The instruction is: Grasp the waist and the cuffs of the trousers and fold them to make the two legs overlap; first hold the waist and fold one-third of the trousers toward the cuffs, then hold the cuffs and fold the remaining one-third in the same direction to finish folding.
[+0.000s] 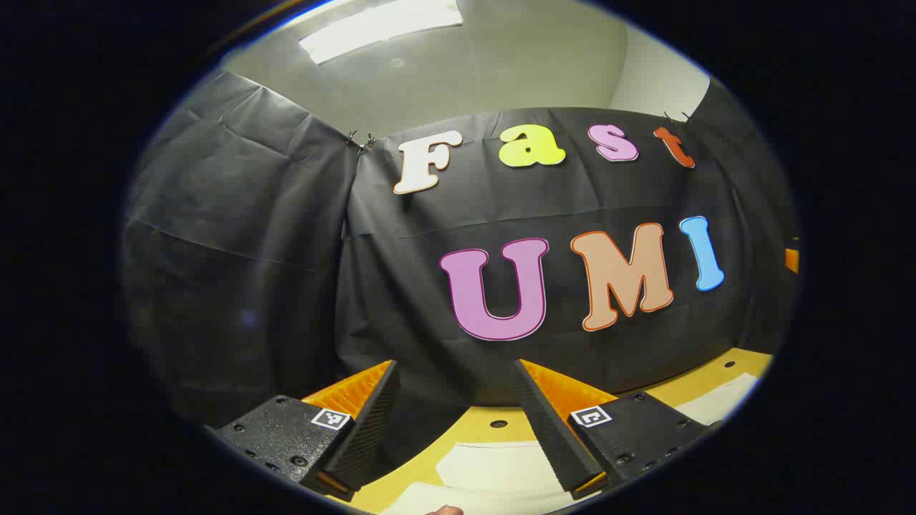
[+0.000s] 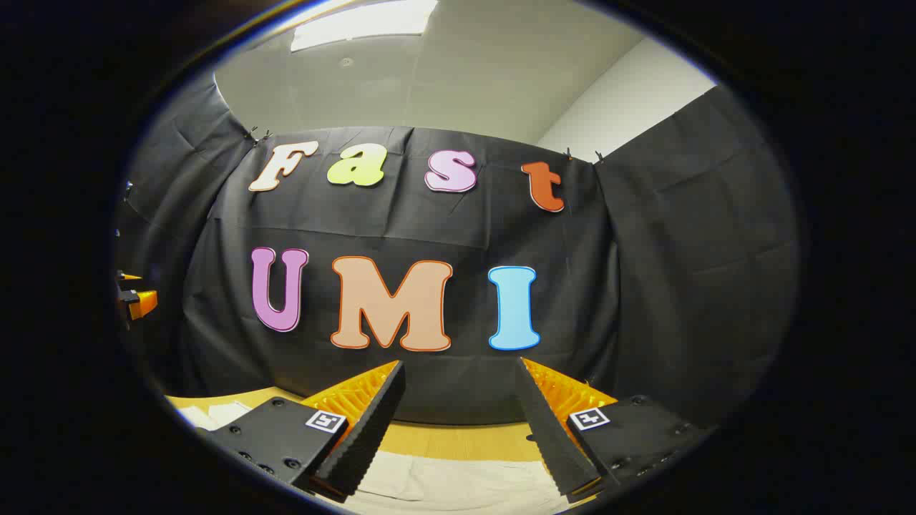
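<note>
Left gripper view | left tool (image 1: 454,422) agape, empty | right tool (image 2: 458,422) agape | pale trousers (image 2: 458,486) lie below both, on table (image 2: 458,440)

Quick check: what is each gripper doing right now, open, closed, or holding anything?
Left gripper: jaws open, holding nothing, above the pale trousers.
Right gripper: jaws open, holding nothing.

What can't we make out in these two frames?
- Trousers: left gripper view, cut off by the lower edge and the left gripper; waist versus cuffs unclear.
- Trousers, right gripper view: mostly behind the right gripper; fold state unreadable.
- Table: narrow strip showing.
</note>
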Motion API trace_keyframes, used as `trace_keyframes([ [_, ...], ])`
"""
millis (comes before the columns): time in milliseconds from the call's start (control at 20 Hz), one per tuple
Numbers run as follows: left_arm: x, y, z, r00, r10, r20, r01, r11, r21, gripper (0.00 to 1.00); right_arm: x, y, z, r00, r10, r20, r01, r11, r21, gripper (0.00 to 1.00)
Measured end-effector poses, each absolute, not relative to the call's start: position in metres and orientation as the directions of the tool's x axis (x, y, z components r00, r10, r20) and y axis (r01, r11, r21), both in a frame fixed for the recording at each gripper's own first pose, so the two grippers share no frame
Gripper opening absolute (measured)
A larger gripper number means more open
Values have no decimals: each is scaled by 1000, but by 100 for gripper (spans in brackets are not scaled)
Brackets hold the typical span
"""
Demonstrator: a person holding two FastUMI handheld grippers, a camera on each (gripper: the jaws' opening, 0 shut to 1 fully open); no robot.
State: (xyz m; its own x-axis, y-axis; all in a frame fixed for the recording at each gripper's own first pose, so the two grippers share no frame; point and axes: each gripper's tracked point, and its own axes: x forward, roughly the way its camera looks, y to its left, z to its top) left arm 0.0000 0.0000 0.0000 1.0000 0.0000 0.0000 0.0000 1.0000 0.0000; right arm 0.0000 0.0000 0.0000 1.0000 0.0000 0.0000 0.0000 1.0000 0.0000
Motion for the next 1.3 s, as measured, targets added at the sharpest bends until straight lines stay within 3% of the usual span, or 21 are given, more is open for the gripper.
trace_keyframes([
  [950, -8, -7, -10, 1000, -5, -22, 5, 1000, 24, 95, -1, -4, -7, 1000, -5, 0, 5, 1000, 24, 97],
  [1300, -23, -15, -30, 993, -105, -49, 113, 973, 199, 95, 1, 12, -15, 999, 36, -14, -36, 999, 22, 97],
])
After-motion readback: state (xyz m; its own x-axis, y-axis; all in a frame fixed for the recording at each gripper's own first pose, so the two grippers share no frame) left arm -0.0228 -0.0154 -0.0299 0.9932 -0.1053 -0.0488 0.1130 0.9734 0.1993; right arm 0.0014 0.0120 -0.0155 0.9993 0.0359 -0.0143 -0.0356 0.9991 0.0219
